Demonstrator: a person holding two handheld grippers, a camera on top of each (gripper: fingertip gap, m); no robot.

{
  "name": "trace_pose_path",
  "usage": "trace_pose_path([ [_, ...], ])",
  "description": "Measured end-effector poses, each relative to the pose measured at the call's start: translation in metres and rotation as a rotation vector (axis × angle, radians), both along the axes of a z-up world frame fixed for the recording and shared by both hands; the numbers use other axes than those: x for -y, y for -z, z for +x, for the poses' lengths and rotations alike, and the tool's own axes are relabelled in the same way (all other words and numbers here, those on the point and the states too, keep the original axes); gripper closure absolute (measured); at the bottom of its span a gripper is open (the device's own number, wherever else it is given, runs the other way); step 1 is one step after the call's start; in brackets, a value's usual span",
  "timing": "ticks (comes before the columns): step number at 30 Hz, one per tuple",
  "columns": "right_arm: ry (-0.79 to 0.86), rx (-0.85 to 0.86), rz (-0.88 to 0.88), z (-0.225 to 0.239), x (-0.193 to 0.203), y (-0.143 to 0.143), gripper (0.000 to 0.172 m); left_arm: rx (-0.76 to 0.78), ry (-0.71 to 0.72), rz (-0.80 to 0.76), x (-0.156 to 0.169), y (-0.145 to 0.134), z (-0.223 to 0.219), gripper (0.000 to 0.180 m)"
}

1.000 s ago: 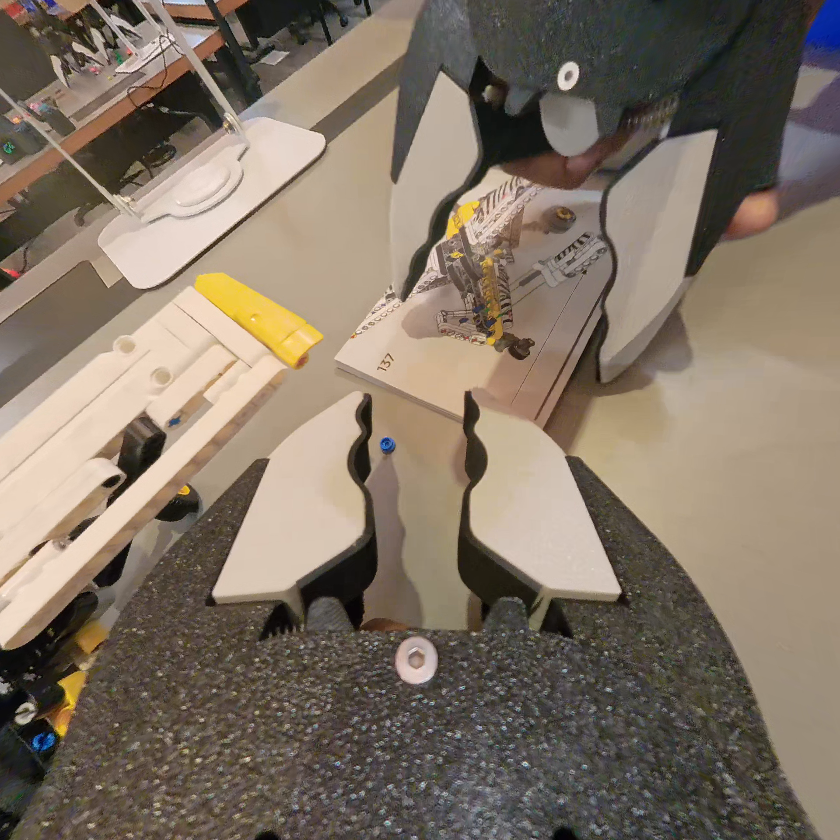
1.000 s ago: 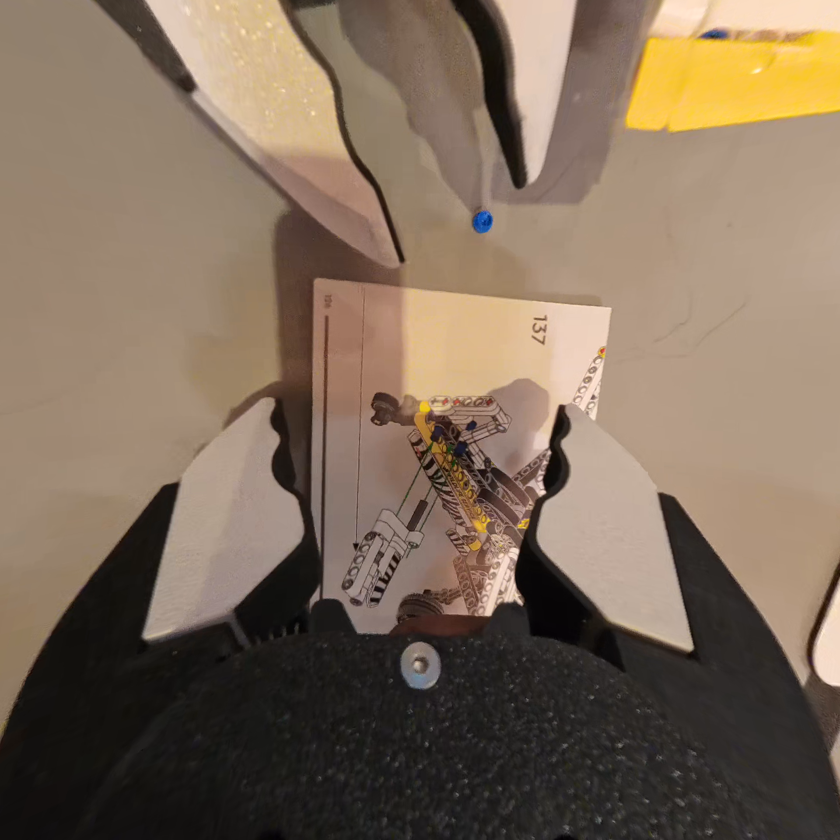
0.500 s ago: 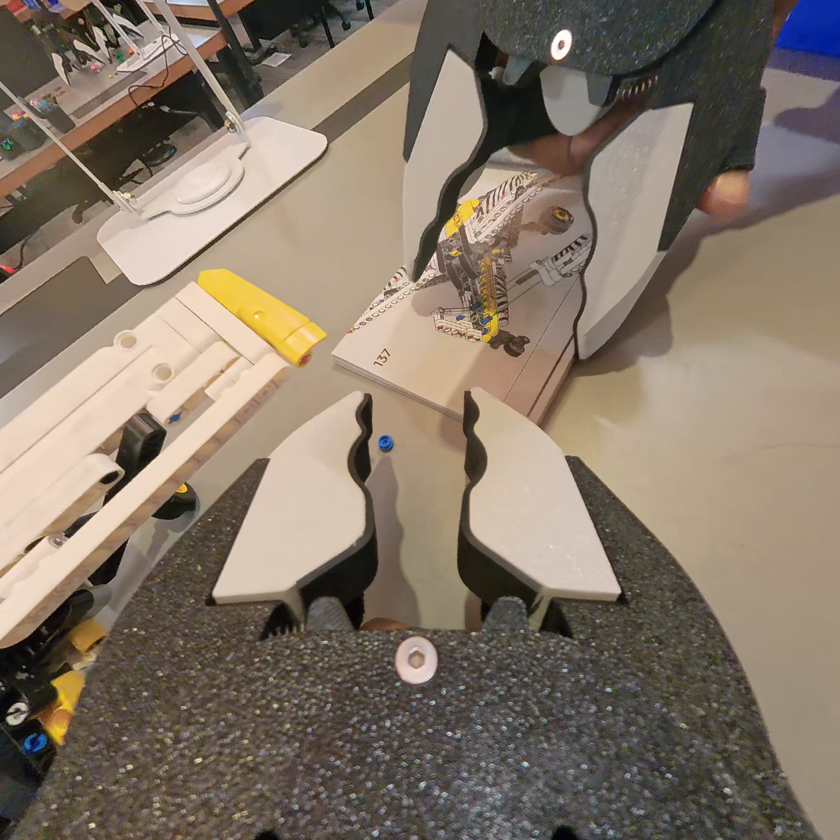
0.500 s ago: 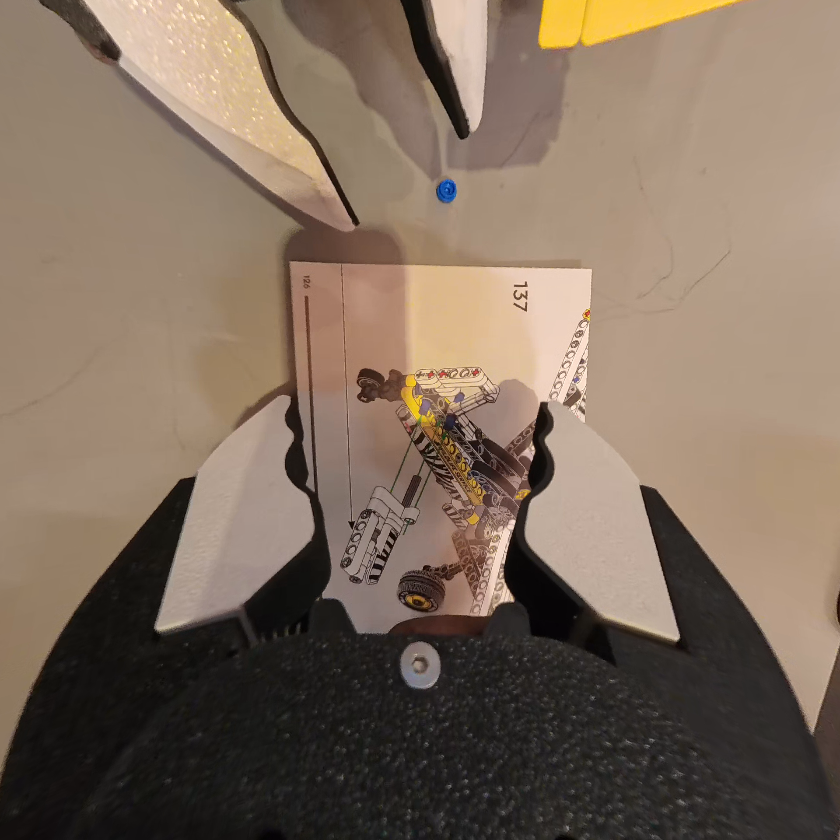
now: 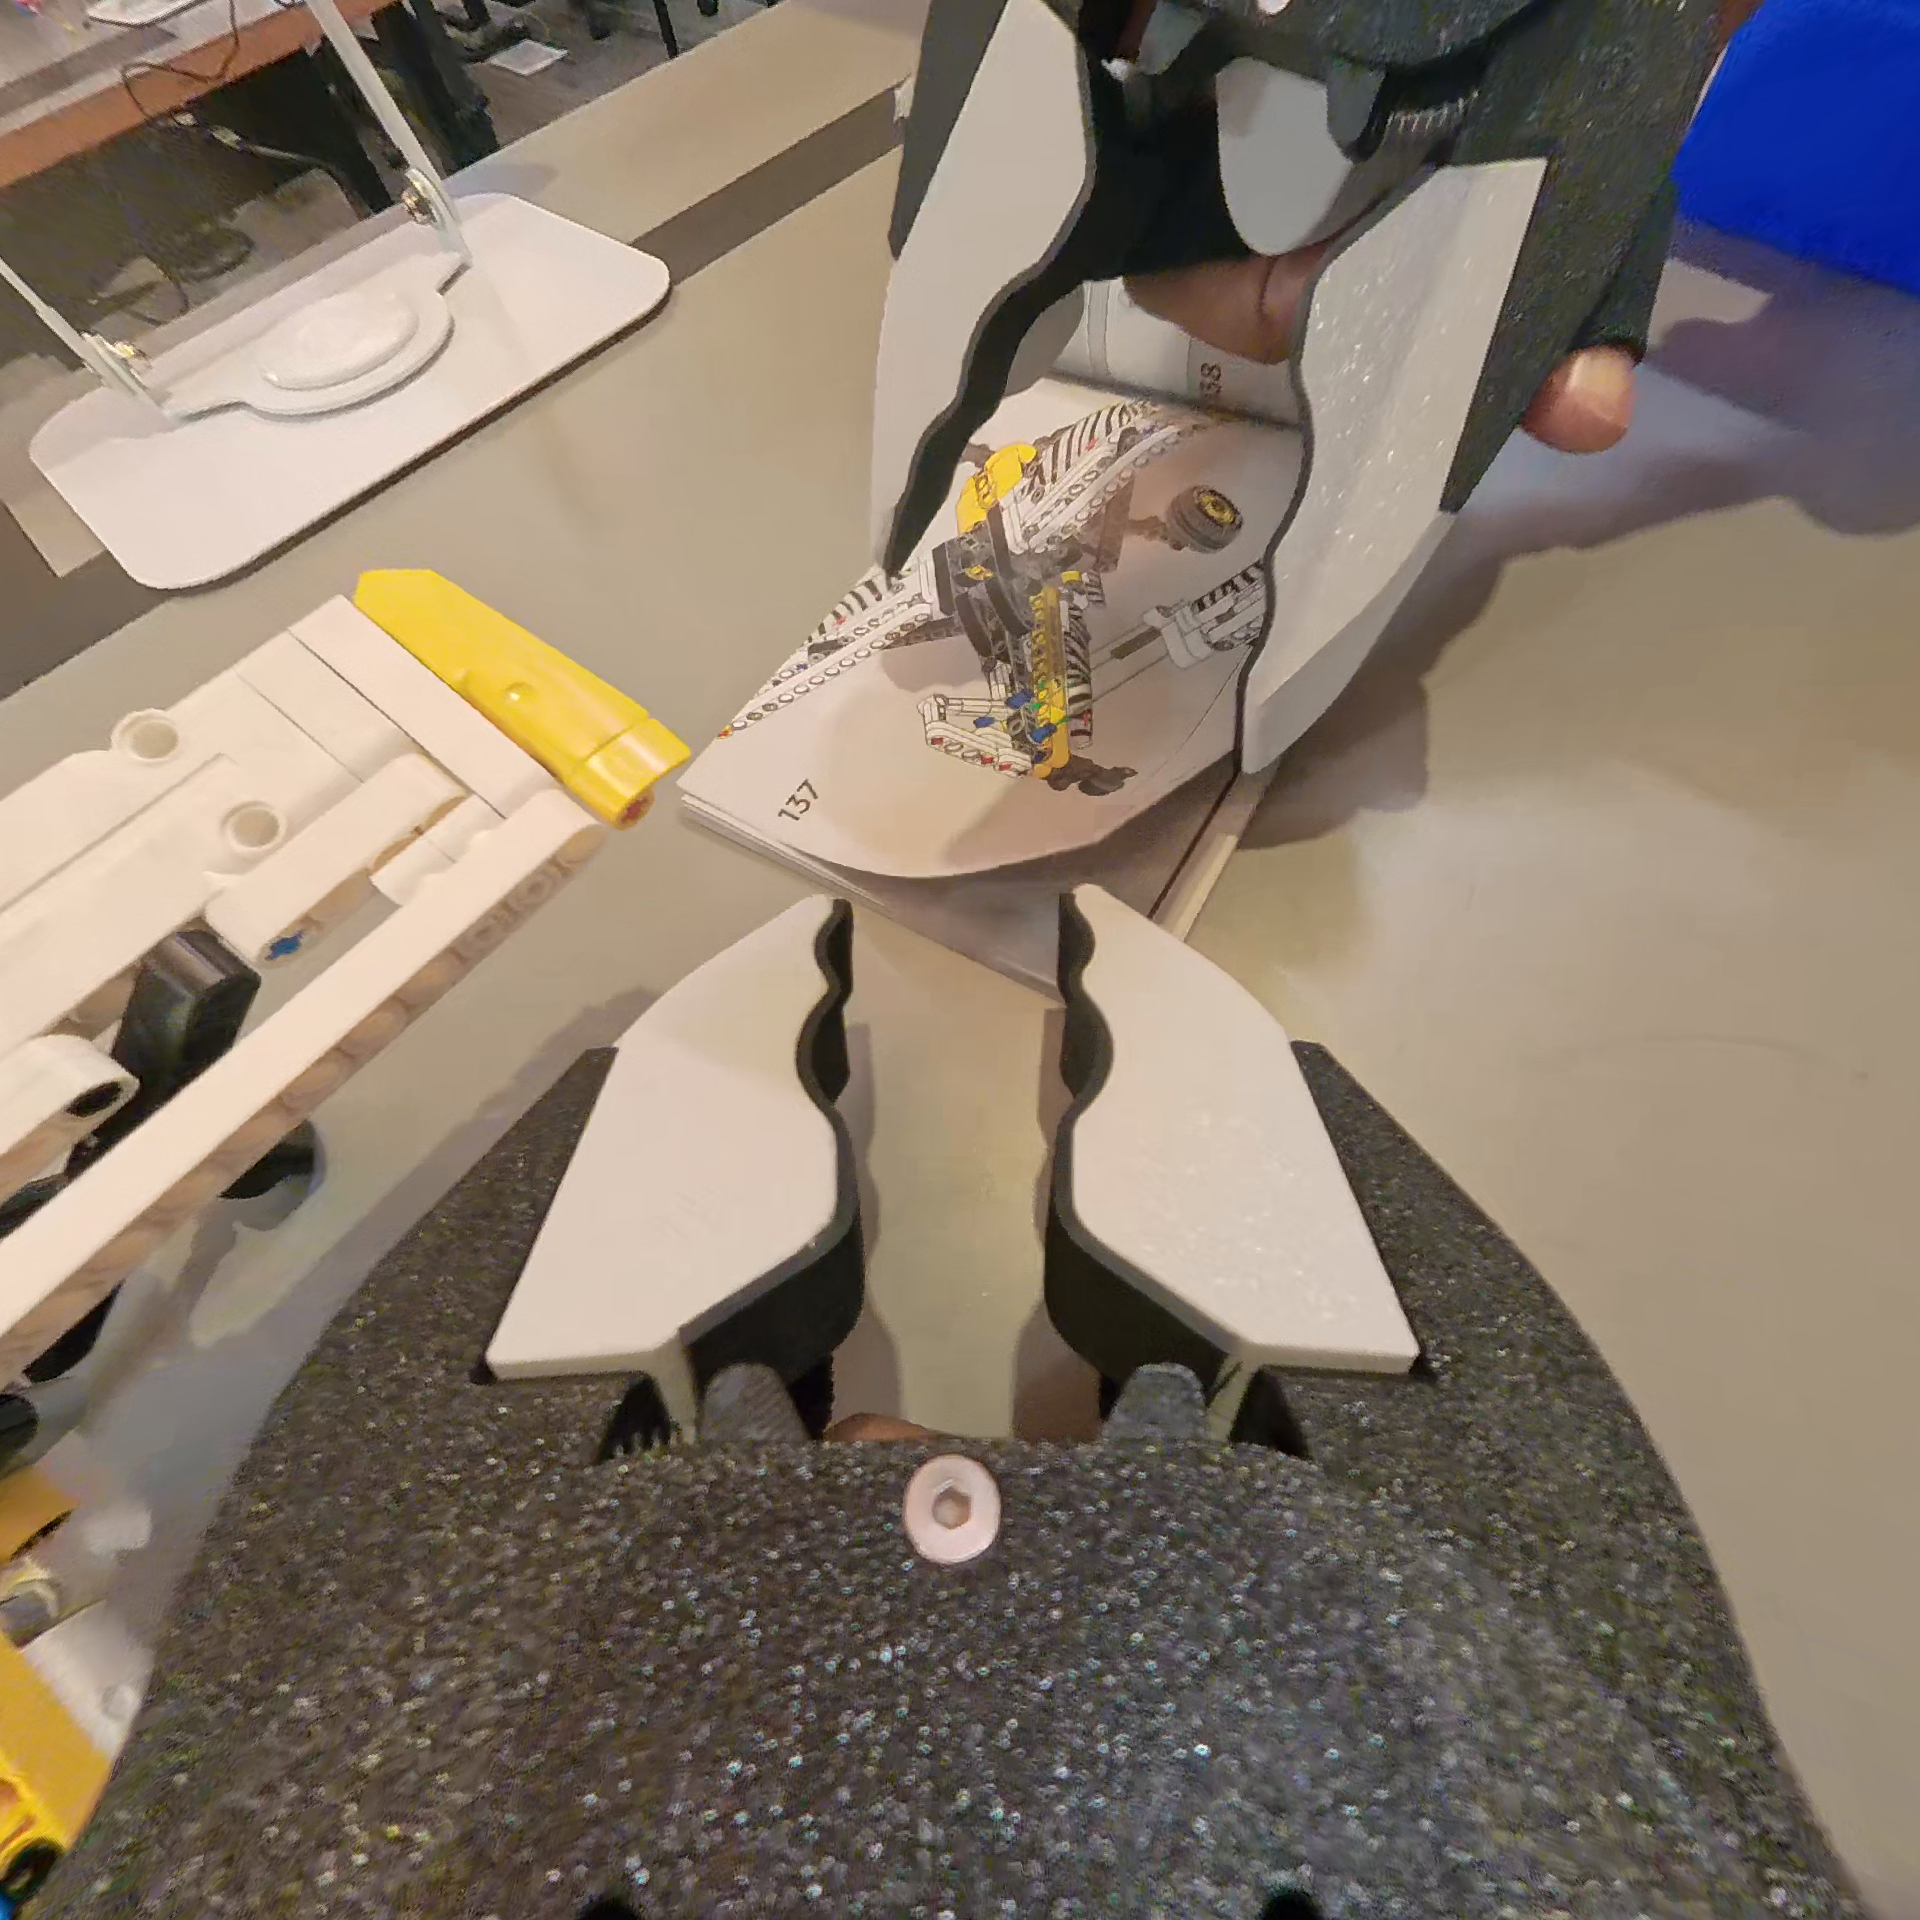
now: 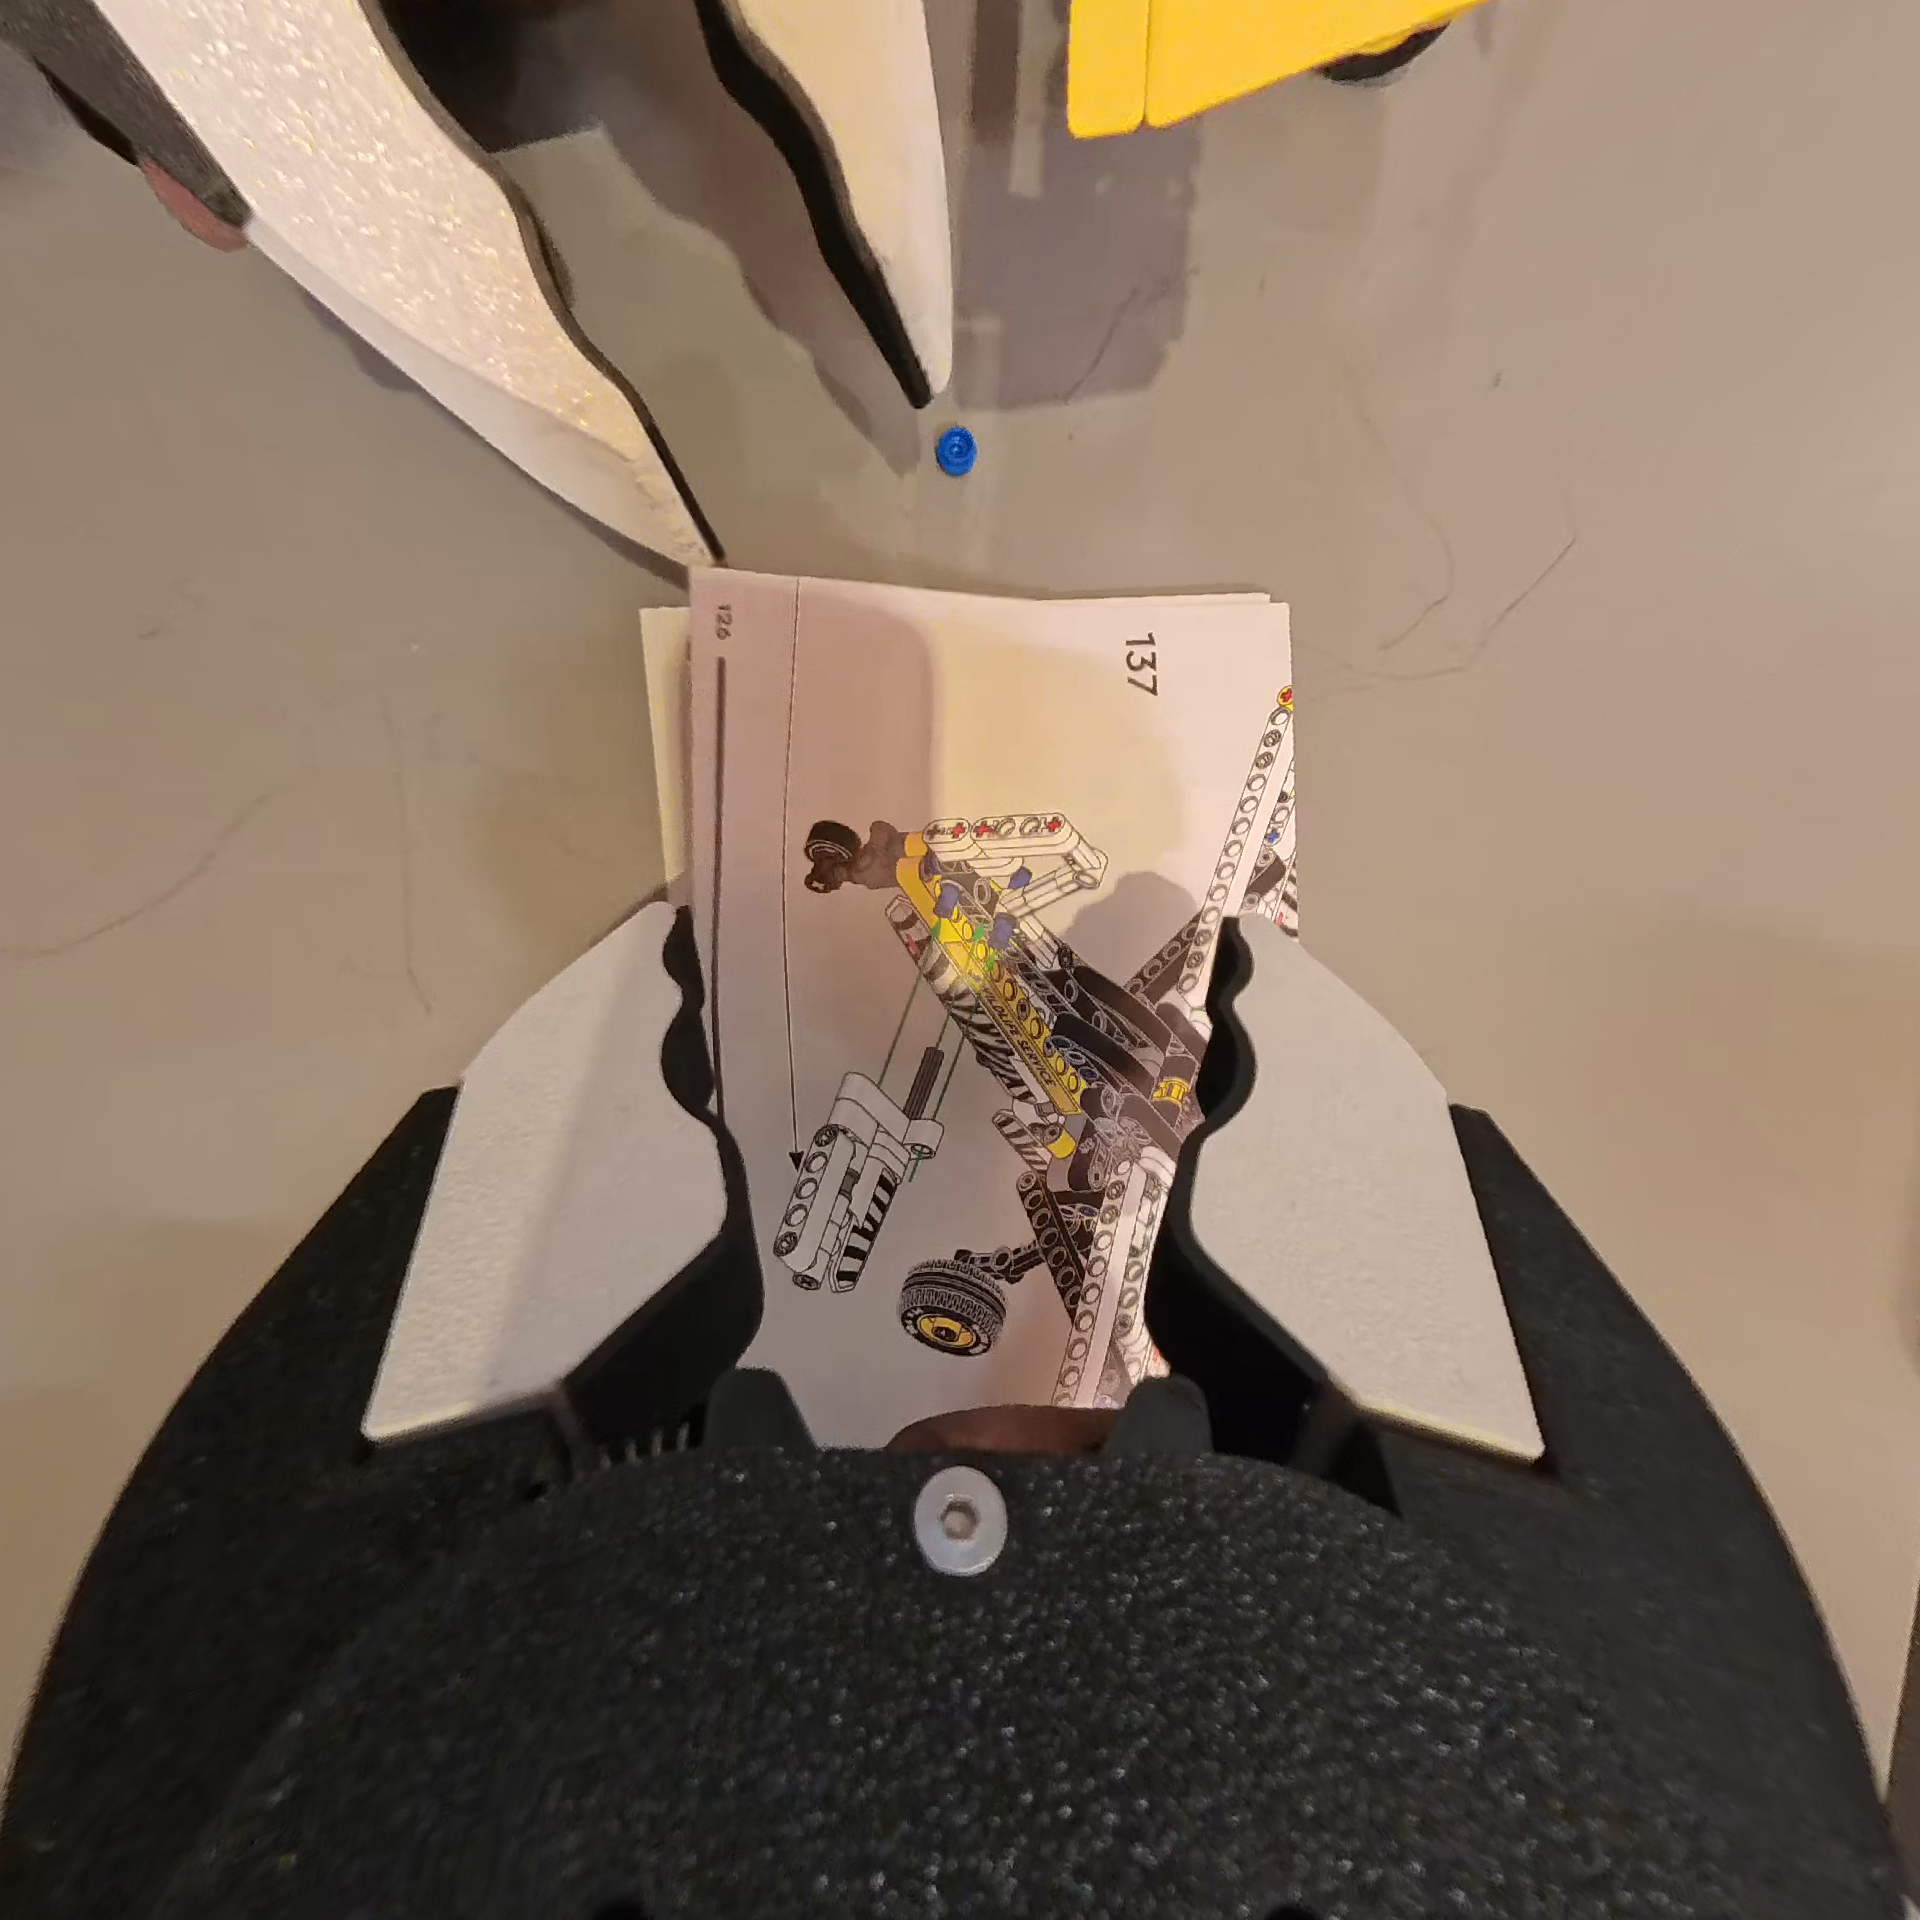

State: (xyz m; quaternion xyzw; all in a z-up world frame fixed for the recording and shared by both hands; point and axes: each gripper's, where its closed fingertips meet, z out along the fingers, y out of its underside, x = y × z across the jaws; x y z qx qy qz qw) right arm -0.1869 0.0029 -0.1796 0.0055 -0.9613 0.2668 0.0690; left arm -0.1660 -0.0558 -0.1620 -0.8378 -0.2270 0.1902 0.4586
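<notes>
only the right wrist view shows a blue stud (image 6: 954, 451) just past the booklet (image 6: 997, 748); only the left shows its top page bowed upward, squeezed between the right hand-held gripper (image 6: 951, 935) fingers. the left hand-held gripper (image 5: 948, 914) gapes empty by the booklet's near edge, on the desk (image 5: 1558, 1039). a white-yellow model (image 5: 312, 831) lies left.

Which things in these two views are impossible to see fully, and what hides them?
- Right tongs: whether pads press the bowed page is unclear; fingers cover its edges.
- Brick model: cut by left wrist view's left edge.
- Blue stud: missing in left wrist view, perhaps behind left tongs.
- Lower pages: covered by that page.
</notes>
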Motion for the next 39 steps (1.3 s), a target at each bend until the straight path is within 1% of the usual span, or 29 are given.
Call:
trace_pose_path([
  [3, 0.005, 0.001, -0.006, 0.000, -0.002, -0.001, 0.079, -0.005, 0.013, -0.001, -0.001, 0.000, 0.001, 0.142],
  [9, -0.004, 0.001, -0.011, 0.001, -0.001, -0.002, 0.079, -0.015, 0.017, -0.049, -0.007, 0.006, -0.001, 0.144],
  [15, -0.051, -0.015, -0.007, 0.008, 0.002, -0.003, 0.080, 0.013, 0.016, -0.052, -0.018, 0.008, -0.004, 0.149],
  [18, -0.127, -0.013, -0.028, 0.017, 0.005, -0.007, 0.080, 0.000, 0.033, -0.046, -0.020, 0.007, -0.002, 0.149],
  [21, -0.252, -0.040, -0.069, 0.028, 0.010, -0.017, 0.079, -0.011, 0.055, -0.045, -0.023, 0.006, 0.000, 0.149],
  [25, -0.432, -0.202, -0.055, 0.026, 0.013, -0.028, 0.077, -0.036, 0.083, -0.042, -0.027, 0.004, 0.001, 0.149],
  [28, -0.552, -0.259, 0.016, 0.030, 0.011, -0.026, 0.073, -0.049, 0.108, -0.034, -0.029, 0.002, 0.003, 0.148],
  [30, -0.588, -0.253, 0.046, 0.034, 0.012, -0.021, 0.070, -0.061, 0.119, -0.024, -0.030, 0.000, 0.004, 0.148],
  [39, -0.621, -0.287, -0.029, 0.042, 0.026, -0.017, 0.070, -0.100, 0.162, 0.005, -0.035, -0.006, 0.009, 0.148],
])
